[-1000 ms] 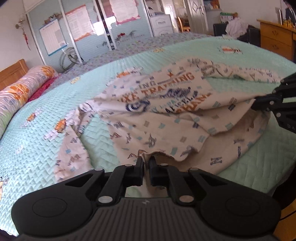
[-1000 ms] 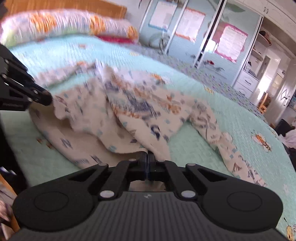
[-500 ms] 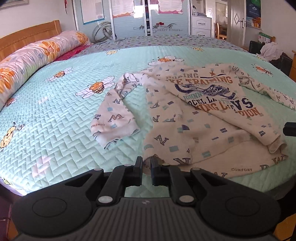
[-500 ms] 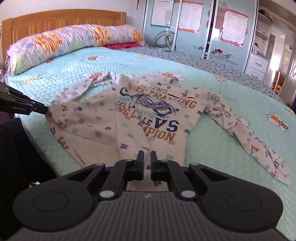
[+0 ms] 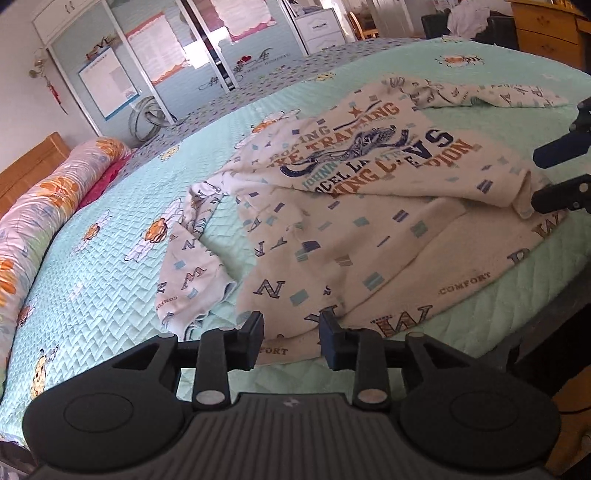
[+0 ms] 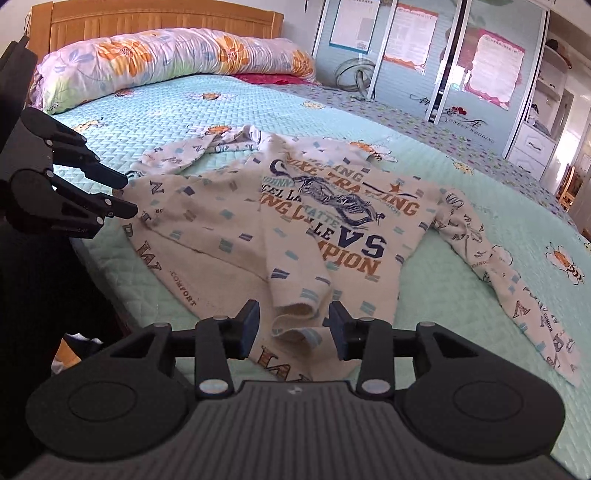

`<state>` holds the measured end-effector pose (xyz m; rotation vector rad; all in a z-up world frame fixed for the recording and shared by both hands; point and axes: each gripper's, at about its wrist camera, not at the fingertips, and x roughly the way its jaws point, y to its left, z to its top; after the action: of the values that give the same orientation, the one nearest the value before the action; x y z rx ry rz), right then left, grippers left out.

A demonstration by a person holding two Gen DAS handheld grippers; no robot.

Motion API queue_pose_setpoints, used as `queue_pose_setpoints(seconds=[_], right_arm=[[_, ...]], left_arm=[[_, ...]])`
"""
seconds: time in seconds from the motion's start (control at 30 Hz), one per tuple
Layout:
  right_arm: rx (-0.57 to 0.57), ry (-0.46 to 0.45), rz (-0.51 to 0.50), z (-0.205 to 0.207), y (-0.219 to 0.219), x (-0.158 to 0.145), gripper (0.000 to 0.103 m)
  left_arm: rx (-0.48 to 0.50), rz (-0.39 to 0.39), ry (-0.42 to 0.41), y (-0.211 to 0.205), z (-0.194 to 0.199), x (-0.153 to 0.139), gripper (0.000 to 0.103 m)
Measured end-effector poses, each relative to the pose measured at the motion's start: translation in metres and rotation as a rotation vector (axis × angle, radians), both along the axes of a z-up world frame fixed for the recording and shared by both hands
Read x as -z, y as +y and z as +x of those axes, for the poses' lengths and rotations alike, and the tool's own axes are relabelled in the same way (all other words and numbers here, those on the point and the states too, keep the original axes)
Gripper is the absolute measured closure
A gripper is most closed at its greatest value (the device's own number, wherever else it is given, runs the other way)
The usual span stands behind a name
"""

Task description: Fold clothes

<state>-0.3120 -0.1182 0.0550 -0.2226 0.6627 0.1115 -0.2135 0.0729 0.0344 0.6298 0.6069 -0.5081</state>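
Cream printed shirt (image 5: 369,206) spread flat on mint quilt (image 5: 110,295).

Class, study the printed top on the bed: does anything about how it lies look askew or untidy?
Yes. The top lies slanted and rumpled; its front hem is curled up, showing the lining, and one sleeve is bunched while the other sleeve trails out straight.

The shirt (image 6: 258,229) was soft, matt cloth with a fuzzy, printed face. The bedspread (image 6: 461,295) under it was quilted cloth, stitched in zigzag ridges. The far headboard (image 6: 147,26) was varnished wood with a slight sheen. The fingers (image 5: 251,332) were matt black plastic.
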Motion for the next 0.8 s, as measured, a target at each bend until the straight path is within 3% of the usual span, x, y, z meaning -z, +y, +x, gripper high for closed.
queue_pose_setpoints(seconds=[0.13, 0.27, 0.3, 0.33, 0.4, 0.53, 0.67, 0.8], right_arm=[[-0.006, 0.019, -0.014, 0.002, 0.005, 0.006, 0.053], [0.019, 0.056, -0.002, 0.008, 0.0, 0.015, 0.056], [0.032, 0.061, 0.009, 0.008, -0.002, 0.016, 0.065], [0.046, 0.064, 0.014, 0.009, -0.005, 0.016, 0.082], [0.074, 0.053, 0.037, 0.008, -0.012, 0.012, 0.094], [0.115, -0.045, 0.067, -0.002, -0.023, -0.009, 0.099], [0.074, -0.119, 0.111, -0.01, -0.023, -0.03, 0.1], [0.017, -0.066, 0.1, -0.009, -0.012, -0.026, 0.1]], left_arm=[[0.024, 0.034, 0.006, -0.005, 0.0, 0.004, 0.064], [0.032, 0.05, 0.03, -0.015, 0.014, 0.014, 0.065], [0.029, 0.034, 0.048, -0.016, 0.018, 0.015, 0.074], [0.025, 0.014, 0.066, -0.016, 0.022, 0.016, 0.091], [-0.014, -0.029, 0.079, -0.013, 0.027, 0.013, 0.099], [-0.079, -0.148, 0.047, 0.007, 0.027, -0.015, 0.1], [-0.137, -0.203, -0.023, 0.033, 0.02, -0.049, 0.1], [-0.193, -0.188, 0.001, 0.049, 0.027, -0.047, 0.1]])
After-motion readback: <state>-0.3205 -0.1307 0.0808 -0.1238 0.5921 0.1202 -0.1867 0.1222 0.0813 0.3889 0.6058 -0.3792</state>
